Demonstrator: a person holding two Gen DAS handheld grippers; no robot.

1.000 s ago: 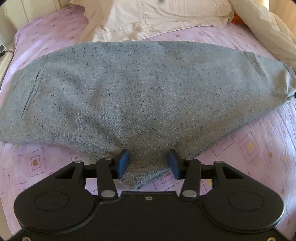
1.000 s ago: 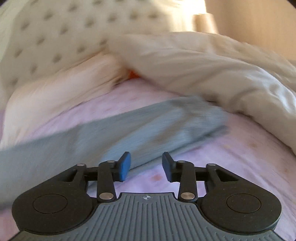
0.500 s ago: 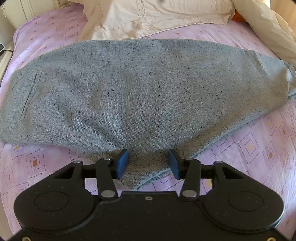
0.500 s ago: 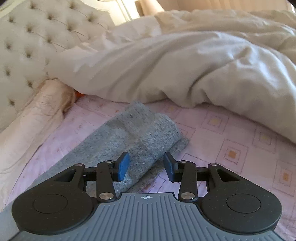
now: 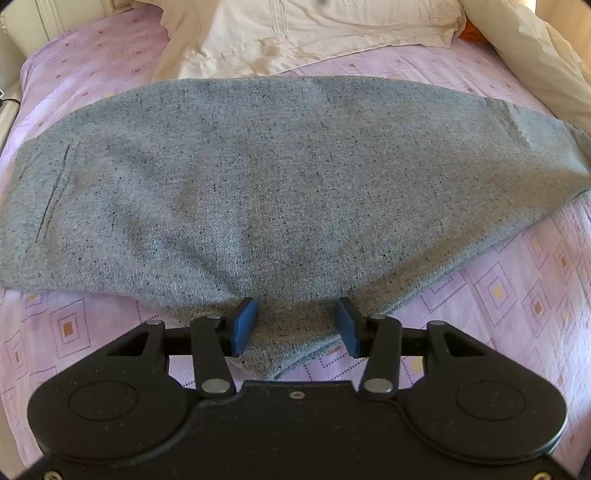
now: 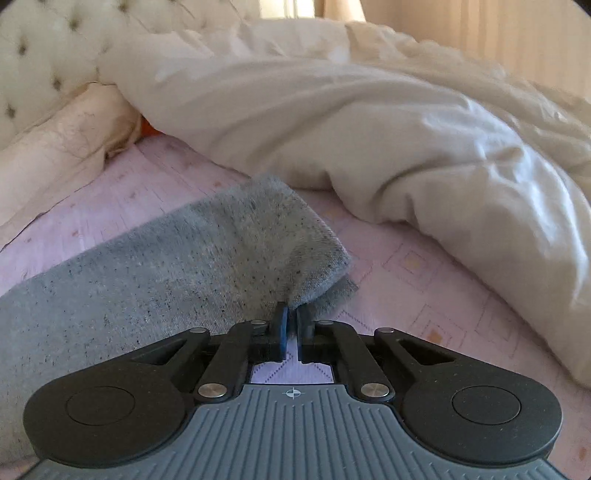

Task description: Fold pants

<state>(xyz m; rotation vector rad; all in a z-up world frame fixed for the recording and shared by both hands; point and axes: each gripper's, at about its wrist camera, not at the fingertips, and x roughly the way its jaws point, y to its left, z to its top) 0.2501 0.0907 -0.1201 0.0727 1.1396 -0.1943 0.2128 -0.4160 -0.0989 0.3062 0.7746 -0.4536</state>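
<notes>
Grey speckled pants (image 5: 280, 192) lie folded lengthwise across the purple patterned bed sheet (image 5: 517, 295), waist at the left, leg ends at the right. My left gripper (image 5: 295, 326) is open over the near pointed edge of the pants; cloth lies between its blue pads (image 5: 243, 325) without being pressed. In the right wrist view the leg end of the pants (image 6: 229, 251) reaches toward the duvet. My right gripper (image 6: 293, 321) is closing its jaws on the near corner of that cuff, and the cloth edge is pinched between the pads.
A cream pillow (image 5: 306, 33) lies just beyond the pants. A bulky white duvet (image 6: 406, 147) is heaped close behind and to the right of the cuff. A tufted headboard (image 6: 48, 55) stands at the far left. An orange item (image 6: 147, 129) peeks from under the duvet.
My right gripper has swung in and down to the leg end and closed from open onto the cuff corner. The left gripper and the pants under it have stayed put.
</notes>
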